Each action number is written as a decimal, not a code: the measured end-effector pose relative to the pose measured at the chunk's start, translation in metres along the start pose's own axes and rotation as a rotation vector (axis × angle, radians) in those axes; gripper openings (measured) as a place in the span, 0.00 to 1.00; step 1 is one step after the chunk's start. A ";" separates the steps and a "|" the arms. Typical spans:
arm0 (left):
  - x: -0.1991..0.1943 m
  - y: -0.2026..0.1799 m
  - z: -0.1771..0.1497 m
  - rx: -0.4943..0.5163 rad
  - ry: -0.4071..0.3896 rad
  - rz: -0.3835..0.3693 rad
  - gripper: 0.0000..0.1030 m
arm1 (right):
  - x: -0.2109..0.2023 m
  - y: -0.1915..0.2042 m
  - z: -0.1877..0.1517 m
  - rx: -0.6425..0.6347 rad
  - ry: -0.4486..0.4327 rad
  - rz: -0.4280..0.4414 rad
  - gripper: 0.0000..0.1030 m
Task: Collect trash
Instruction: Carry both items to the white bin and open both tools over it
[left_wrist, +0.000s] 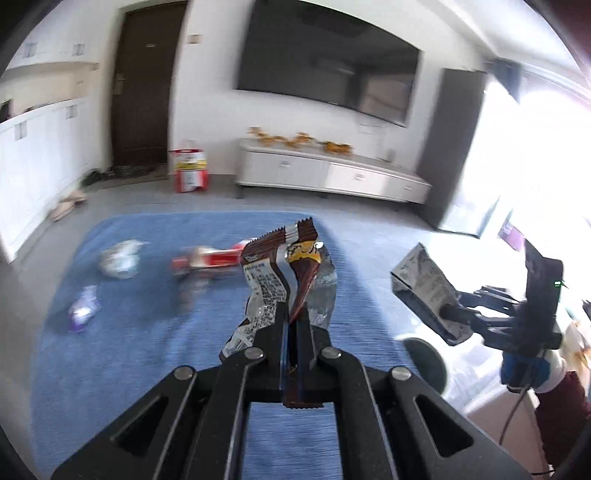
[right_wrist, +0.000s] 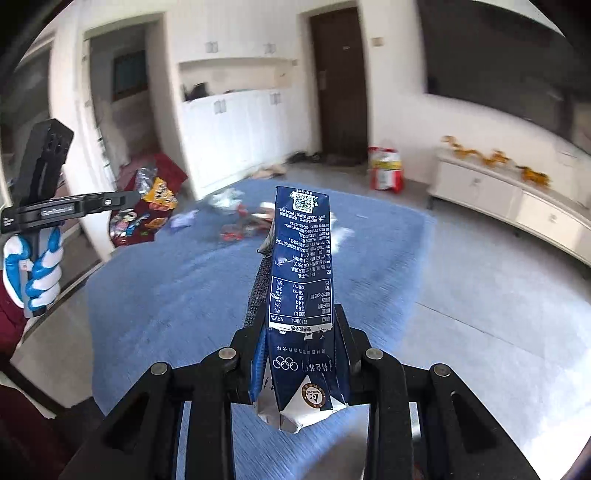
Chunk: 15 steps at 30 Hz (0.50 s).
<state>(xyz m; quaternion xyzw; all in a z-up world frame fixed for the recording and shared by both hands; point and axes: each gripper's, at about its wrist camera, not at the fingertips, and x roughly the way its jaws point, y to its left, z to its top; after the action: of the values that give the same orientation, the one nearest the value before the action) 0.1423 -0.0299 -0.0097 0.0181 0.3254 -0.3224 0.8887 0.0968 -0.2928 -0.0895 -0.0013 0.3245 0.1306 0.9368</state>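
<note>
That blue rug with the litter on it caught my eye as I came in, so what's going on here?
A person is collecting trash with a handheld gripper in each hand. The left gripper has its jaws shut on a crumpled brown snack wrapper, and the right gripper is clamped on a flattened dark blue drink carton. Both are lifted above the blue rug, where a crumpled white wrapper, a red package and a small purple wrapper lie uncollected.

The blue milk carton (right_wrist: 301, 295) shows "NRV%", "309 kJ", "120mg", Olympic rings and a QR code.
</note>
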 end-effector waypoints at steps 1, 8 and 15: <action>0.009 -0.017 0.002 0.018 0.011 -0.030 0.03 | -0.010 -0.013 -0.011 0.024 0.005 -0.035 0.30; 0.091 -0.132 -0.005 0.148 0.149 -0.222 0.03 | -0.026 -0.093 -0.094 0.216 0.129 -0.213 0.30; 0.195 -0.219 -0.040 0.188 0.349 -0.323 0.03 | -0.007 -0.161 -0.170 0.386 0.276 -0.303 0.30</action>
<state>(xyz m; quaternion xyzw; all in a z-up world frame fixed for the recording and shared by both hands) 0.1048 -0.3033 -0.1170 0.1038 0.4412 -0.4809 0.7505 0.0279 -0.4649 -0.2322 0.1108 0.4641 -0.0766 0.8755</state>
